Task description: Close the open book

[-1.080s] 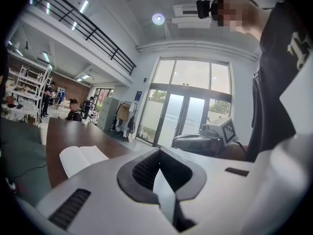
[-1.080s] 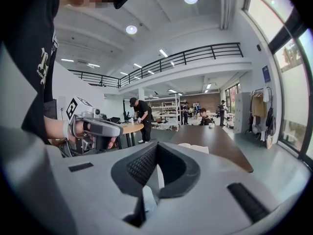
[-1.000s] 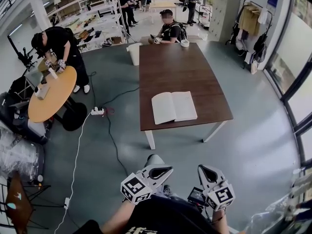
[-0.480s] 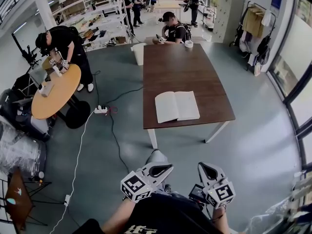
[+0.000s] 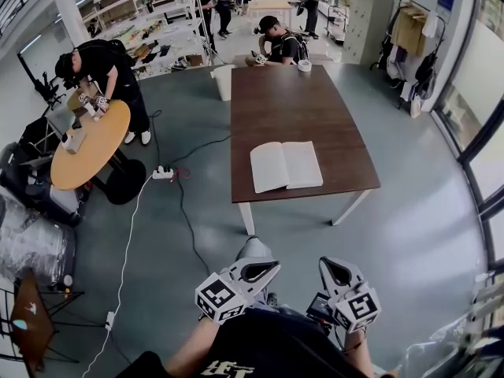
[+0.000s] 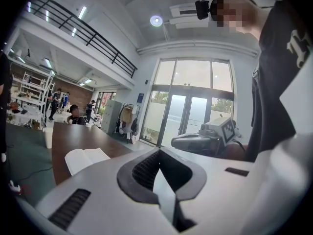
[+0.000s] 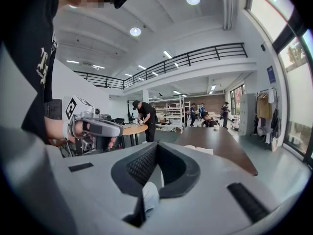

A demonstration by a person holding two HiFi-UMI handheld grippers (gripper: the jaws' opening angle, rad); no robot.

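Note:
An open white book [image 5: 285, 166] lies flat near the front edge of the long brown table [image 5: 291, 109]. It also shows in the left gripper view [image 6: 85, 158] and, small, in the right gripper view [image 7: 198, 150]. My left gripper [image 5: 260, 271] and right gripper [image 5: 335, 272] hang close to my body, well short of the table, over the grey floor. Both are shut with nothing between the jaws, as the left gripper [image 6: 161, 176] and right gripper [image 7: 149, 174] show in their own views. The two point roughly level towards the table.
A person [image 5: 279, 46] sits at the table's far end beside a roll of tape [image 5: 303, 66]. Another person [image 5: 102, 69] bends over a round orange table [image 5: 87, 152] at the left. A power strip [image 5: 163, 173] and cables lie on the floor. Glass doors stand at the right.
Only my head view has shifted slightly, so the table and book sit a little higher and further right in the picture. Both grippers stay shut and in place.

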